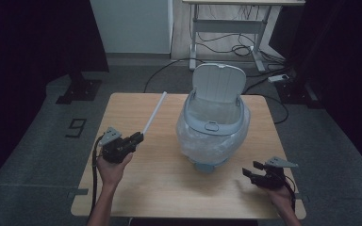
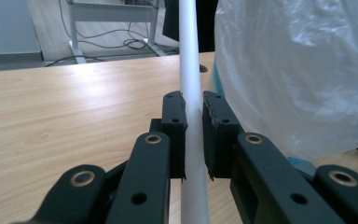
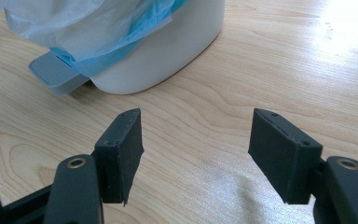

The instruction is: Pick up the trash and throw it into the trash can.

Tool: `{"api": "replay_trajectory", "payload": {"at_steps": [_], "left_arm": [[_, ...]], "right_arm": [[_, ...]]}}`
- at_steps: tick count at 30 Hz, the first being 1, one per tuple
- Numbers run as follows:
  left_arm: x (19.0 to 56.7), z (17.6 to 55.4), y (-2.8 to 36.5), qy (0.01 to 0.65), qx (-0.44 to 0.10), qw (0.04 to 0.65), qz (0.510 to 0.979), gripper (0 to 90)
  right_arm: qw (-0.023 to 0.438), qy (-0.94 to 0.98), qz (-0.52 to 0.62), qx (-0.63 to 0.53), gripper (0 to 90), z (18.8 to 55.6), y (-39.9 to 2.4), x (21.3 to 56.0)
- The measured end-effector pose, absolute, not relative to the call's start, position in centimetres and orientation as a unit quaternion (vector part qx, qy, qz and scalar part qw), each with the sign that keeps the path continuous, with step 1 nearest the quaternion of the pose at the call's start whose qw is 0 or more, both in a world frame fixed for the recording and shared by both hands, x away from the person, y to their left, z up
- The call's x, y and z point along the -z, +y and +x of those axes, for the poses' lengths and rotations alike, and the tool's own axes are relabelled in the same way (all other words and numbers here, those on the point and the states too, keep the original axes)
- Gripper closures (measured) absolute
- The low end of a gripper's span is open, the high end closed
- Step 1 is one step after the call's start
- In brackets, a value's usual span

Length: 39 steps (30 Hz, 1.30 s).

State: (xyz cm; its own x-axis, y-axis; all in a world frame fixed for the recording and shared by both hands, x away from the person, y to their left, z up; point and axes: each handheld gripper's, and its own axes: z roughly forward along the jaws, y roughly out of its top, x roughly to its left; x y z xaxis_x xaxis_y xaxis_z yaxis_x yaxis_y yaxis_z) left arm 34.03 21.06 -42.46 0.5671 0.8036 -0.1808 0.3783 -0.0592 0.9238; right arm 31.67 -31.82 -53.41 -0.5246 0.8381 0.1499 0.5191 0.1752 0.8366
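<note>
In the high view, the left tongs (image 1: 137, 137) gripped a long white plastic rod (image 1: 154, 113) slanting above the wooden table (image 1: 136, 183), beside the grey pedal bin lined with a clear plastic bag (image 1: 213, 127); a swing could snag the bag. In the left gripper view, the narrow pinch risked the rod pivoting. In the right gripper view, the right tongs (image 3: 196, 156) stood open and empty. No legible writing appeared.

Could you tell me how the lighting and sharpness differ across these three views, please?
High view: dim and soft, the room edges nearly black, the table evenly lit. Left gripper view: the white rod and plastic bag are bright, the near jaws slightly soft. Right gripper view: glare washes out the wood at top right, and the bin is sharp.
</note>
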Motion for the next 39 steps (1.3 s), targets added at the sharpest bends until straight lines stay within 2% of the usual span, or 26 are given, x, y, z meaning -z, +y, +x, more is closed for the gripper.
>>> {"api": "replay_trajectory", "payload": {"at_steps": [20,39], "left_arm": [[40.4,32.8,19.9,0.388,-0.203,0.568,0.697,79.6],[34.7,33.1,17.8,0.343,-0.21,0.6,0.692,79.5]], "right_arm": [[0.173,0.748,0.456,-0.449,34.5,31.8,-31.7,53.7],[0.176,0.74,0.471,-0.447,34.5,31.8,-32.3,53.8]]}}
